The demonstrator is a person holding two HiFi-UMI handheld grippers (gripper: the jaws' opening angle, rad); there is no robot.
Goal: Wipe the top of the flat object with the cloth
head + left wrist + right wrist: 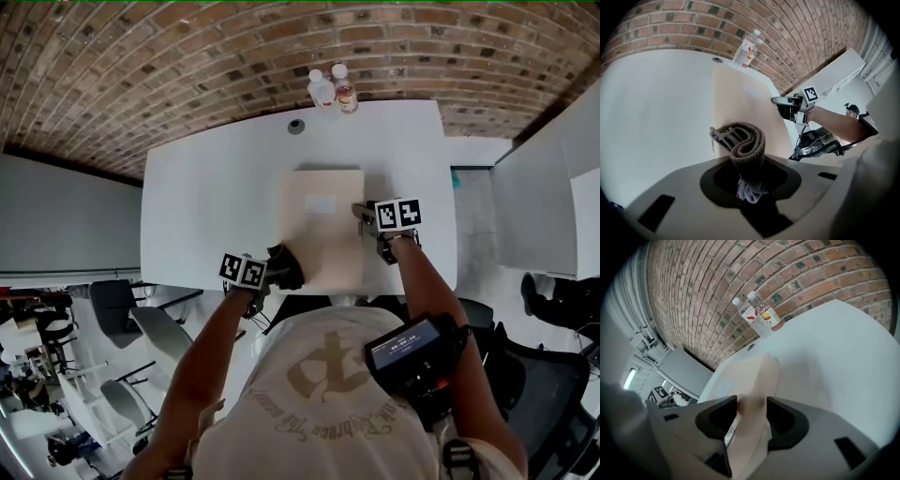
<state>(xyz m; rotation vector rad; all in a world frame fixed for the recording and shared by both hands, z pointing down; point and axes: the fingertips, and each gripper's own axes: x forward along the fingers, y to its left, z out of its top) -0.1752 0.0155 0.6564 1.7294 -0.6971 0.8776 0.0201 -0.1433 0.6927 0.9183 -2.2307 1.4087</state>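
Wiping judged barely begun: left tongs (749, 183) clamped the folded grey-brown knitted cloth (744, 143) at the near-left corner of the flat beige cardboard box (322, 234) on the white worktop (206, 202), right tongs (751, 411) pinching the box's right edge.

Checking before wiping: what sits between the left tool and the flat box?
The folded cloth, clamped in the left tool, just before the flat box: left gripper view.
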